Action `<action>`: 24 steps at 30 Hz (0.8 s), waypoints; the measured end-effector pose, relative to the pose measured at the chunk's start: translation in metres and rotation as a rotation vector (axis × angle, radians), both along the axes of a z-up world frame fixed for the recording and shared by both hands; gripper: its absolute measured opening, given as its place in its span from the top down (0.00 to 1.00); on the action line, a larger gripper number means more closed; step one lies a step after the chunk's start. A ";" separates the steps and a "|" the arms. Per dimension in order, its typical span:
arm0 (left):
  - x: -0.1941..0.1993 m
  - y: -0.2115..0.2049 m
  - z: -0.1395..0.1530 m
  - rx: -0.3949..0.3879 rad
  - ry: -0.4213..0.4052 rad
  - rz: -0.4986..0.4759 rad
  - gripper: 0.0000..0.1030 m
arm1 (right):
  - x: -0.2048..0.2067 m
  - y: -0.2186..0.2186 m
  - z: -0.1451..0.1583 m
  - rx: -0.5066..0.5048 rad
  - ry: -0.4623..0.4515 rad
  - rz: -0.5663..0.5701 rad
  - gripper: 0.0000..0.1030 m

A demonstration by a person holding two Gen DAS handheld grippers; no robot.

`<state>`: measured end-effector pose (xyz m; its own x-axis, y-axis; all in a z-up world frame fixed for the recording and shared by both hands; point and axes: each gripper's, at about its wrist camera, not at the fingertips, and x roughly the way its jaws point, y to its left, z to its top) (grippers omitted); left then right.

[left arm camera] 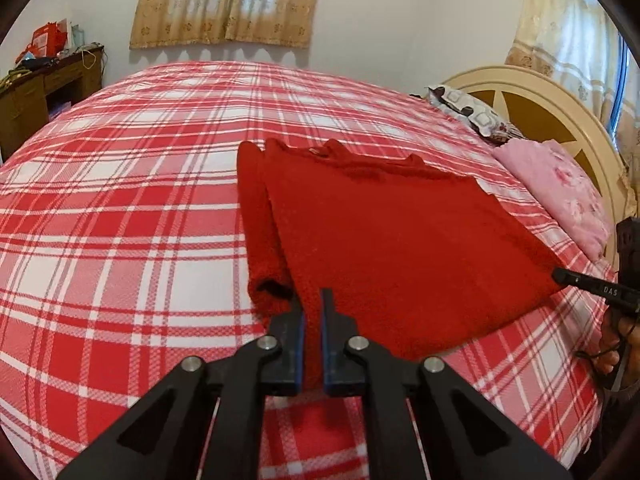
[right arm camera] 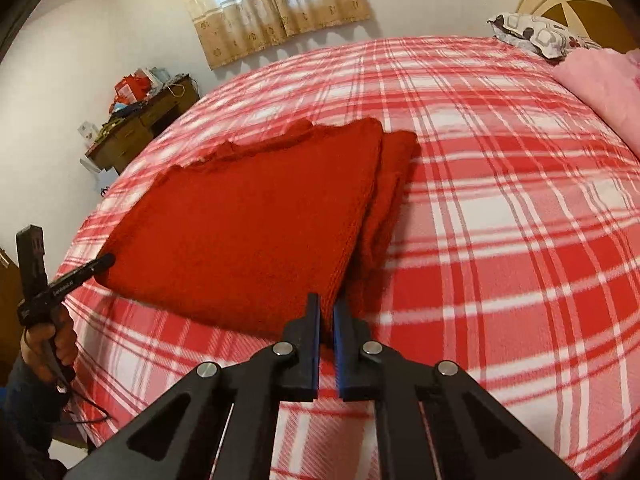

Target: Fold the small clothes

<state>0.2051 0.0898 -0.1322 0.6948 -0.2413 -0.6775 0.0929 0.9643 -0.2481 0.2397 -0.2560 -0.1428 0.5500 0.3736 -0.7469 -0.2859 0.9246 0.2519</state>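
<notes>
Red knit garment (left arm camera: 392, 240) spread flat on the bed (left arm camera: 120, 220), near the bed's near edge and toward its headboard end, over the red-and-white plaid cover. One sleeve folded in along the garment's side away from the headboard, a second sleeve or fold lying alongside the opposite long side in the right wrist view (right arm camera: 388, 208); neckline pointing toward the far edge of the bed.

Left gripper (left arm camera: 313, 300) at the garment's near hem, at the corner beside the folded sleeve: jaws together, clamped on the red knit, a strip of fabric showing between the blue pads. Right gripper (right arm camera: 327, 308) at the other near corner of the hem: jaws likewise together and pinching the knit edge. Each gripper visible from the other's camera at the hem corner, a hand (right arm camera: 52, 340) wrapped round the left handle.

Pink floral pillow (left arm camera: 560, 192) and a patterned pillow (left arm camera: 472, 114) at the headboard (left arm camera: 560, 120) end of the bed, apart from the garment. Wooden desk (left arm camera: 36, 88) against the far wall, cluttered with red bags and small items too blurred to identify. Curtains (left arm camera: 228, 4) over the window beyond the bed's far edge.
</notes>
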 end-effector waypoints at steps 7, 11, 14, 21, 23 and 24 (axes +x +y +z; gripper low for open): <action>-0.001 0.001 -0.020 0.007 0.043 -0.003 0.93 | 0.004 -0.002 -0.016 -0.028 0.060 -0.022 0.95; 0.001 0.004 -0.017 0.005 0.041 0.021 0.85 | -0.002 0.000 -0.012 -0.078 0.061 -0.044 0.95; -0.003 0.005 -0.013 0.029 0.028 0.040 0.67 | -0.008 0.005 0.002 -0.120 0.013 -0.074 0.92; 0.002 0.010 -0.020 0.090 0.037 0.104 0.37 | 0.005 0.056 0.036 -0.177 -0.134 0.031 0.58; 0.004 0.011 -0.025 0.075 0.047 0.107 0.37 | 0.017 0.066 0.028 -0.202 -0.117 0.054 0.58; 0.004 0.011 -0.025 0.079 0.049 0.111 0.34 | 0.026 0.067 0.019 -0.189 -0.085 0.052 0.58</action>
<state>0.2093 0.1004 -0.1574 0.6796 -0.1094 -0.7254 -0.0255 0.9847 -0.1724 0.2660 -0.1894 -0.1235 0.5978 0.2608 -0.7580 -0.3477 0.9364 0.0480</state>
